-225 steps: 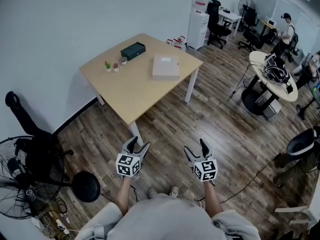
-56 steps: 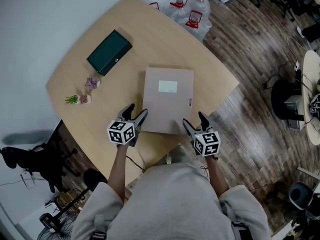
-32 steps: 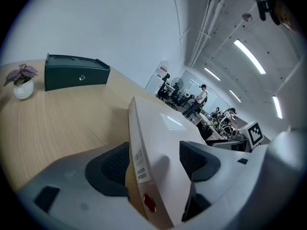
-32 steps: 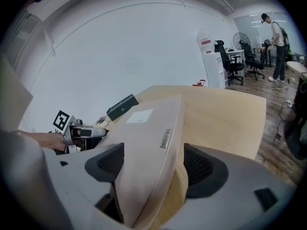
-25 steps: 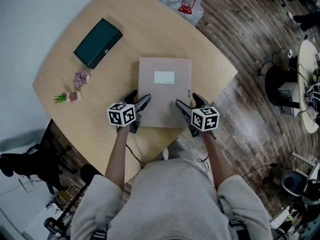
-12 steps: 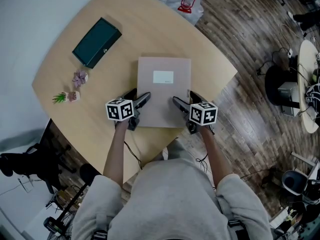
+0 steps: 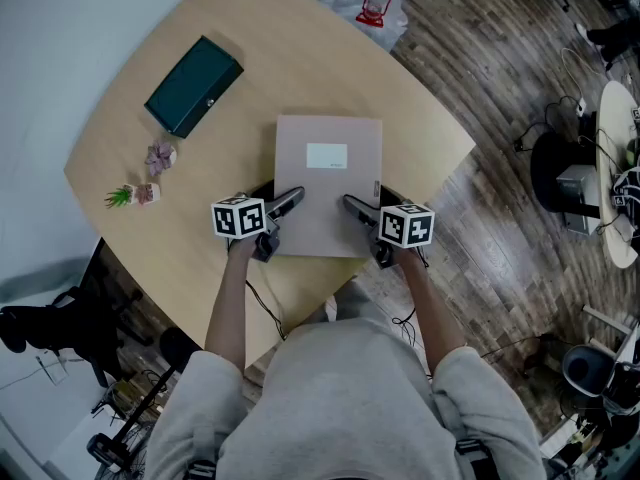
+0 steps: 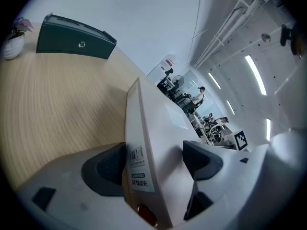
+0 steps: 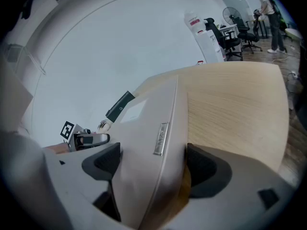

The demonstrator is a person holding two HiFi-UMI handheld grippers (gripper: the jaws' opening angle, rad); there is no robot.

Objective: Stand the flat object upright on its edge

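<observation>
A flat beige file box with a white label lies face up on the wooden table. My left gripper straddles the box's near left edge. In the left gripper view the box runs between the pads; the jaws have just been opening, and the right pad stands off the top face. My right gripper straddles the near right edge. In the right gripper view the box, with its metal clasp, fills the gap between the pads, which do not visibly press on it.
A dark green case lies at the far left of the table, with two small potted plants nearer. The table's corner is just right of the box. Water bottles stand on the floor beyond, and a round desk is far right.
Over the last second both grippers have rolled and slid inward, so each now has a side edge of the box between its jaws. The box has stayed flat.
</observation>
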